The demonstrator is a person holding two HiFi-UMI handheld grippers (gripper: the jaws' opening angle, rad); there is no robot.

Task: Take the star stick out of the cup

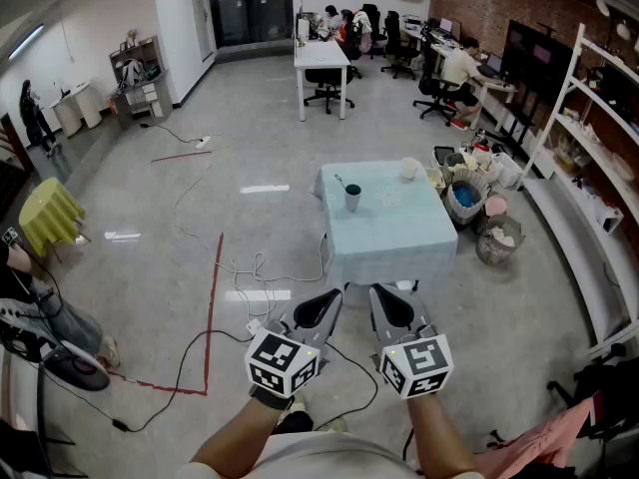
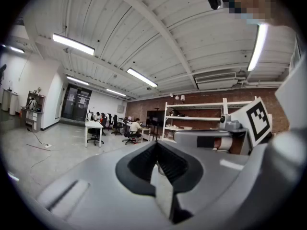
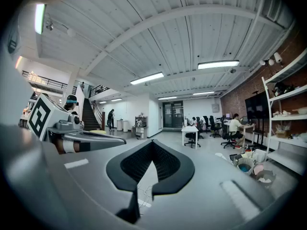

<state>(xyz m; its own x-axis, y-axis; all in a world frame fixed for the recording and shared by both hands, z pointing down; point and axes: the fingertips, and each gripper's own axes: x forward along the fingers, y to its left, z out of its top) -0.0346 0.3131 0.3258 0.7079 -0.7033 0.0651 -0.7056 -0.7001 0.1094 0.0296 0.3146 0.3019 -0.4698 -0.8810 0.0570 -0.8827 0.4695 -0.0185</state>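
Note:
A dark cup [image 1: 352,199] stands on a small table with a pale blue cloth [image 1: 394,233], some way ahead of me across the floor. A thin stick [image 1: 340,181] leans out of the cup to the left; its star end is too small to make out. Both grippers are held low and close to my body, well short of the table. My left gripper [image 1: 329,298] [image 2: 156,145] has its jaws together and holds nothing. Beside it, my right gripper [image 1: 384,295] [image 3: 152,143] is likewise shut and empty. Neither gripper view shows the cup.
A white object [image 1: 408,170] lies at the table's far right corner. Bins and baskets [image 1: 467,200] crowd the table's right side, with a shelf rack [image 1: 589,168] beyond. Cables [image 1: 255,272] and a red tape line [image 1: 214,292] cross the floor on the left. People sit at far desks [image 1: 321,56].

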